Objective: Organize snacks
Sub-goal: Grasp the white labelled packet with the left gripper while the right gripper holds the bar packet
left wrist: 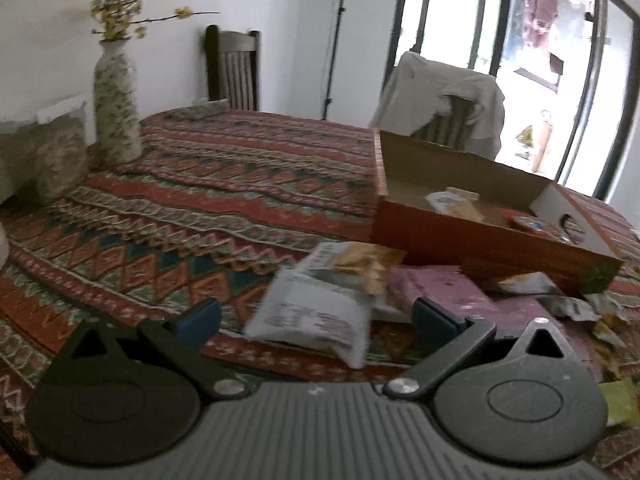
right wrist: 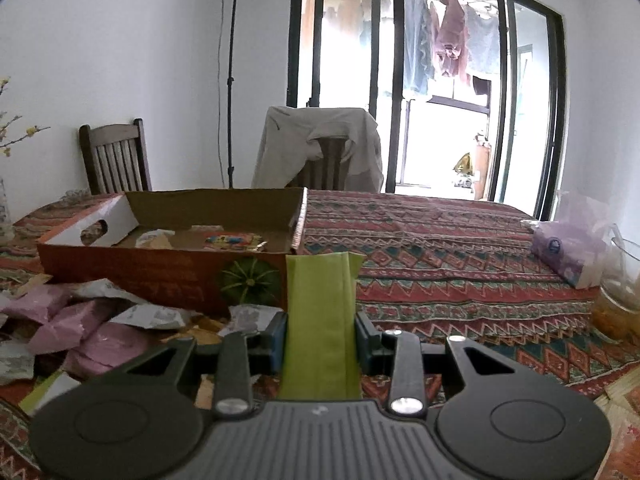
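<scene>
Upright, a flat, smooth green packet (right wrist: pixel 320 320) is clamped lengthwise in the right hand-held gripper (right wrist: pixel 321 334); the left hand-held gripper (left wrist: pixel 316 316) is spread empty over crinkly packets (left wrist: pixel 320 312).

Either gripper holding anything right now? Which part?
Right gripper is shut on a green packet, pads clamping its two side edges around mid-length. Left gripper is open and holds nothing; a white packet lies beyond its fingers.
</scene>
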Tool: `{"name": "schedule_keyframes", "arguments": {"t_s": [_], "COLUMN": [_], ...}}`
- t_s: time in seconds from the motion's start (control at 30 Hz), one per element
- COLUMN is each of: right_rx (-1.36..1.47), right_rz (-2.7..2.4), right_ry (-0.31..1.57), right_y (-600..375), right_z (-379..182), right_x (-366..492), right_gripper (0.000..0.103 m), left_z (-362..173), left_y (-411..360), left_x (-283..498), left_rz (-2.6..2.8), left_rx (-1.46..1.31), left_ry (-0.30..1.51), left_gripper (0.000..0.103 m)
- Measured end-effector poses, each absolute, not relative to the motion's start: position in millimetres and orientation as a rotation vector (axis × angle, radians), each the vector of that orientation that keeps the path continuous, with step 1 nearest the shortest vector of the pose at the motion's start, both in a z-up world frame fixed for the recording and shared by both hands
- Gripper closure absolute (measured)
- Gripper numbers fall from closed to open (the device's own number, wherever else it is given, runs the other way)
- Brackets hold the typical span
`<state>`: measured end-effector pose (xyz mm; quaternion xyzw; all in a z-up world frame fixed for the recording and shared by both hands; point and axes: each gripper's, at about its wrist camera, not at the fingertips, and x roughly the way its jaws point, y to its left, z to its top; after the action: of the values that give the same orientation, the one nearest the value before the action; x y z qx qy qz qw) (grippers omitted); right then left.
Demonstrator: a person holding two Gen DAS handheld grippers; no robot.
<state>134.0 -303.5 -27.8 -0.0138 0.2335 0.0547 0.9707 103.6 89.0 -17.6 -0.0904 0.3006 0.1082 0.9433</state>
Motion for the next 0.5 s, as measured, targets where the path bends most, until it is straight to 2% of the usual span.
{"name": "schedule_keyframes", "arguments": {"t_s": [0.5], "right_rx": [-0.030], "right_rz": [0.093], "right_ry": [0.482], "right_y": [-293.2], "right_z": [-30.8], "right_x": [143.9], "right_gripper": [0.069], "left_z": [-35.1], "left_y": [99.4], "left_x": [133.1], "left_rz": [0.191], "left_rx": [-0.068], "left_ry": [0.684], "left_gripper": [0.000]}}
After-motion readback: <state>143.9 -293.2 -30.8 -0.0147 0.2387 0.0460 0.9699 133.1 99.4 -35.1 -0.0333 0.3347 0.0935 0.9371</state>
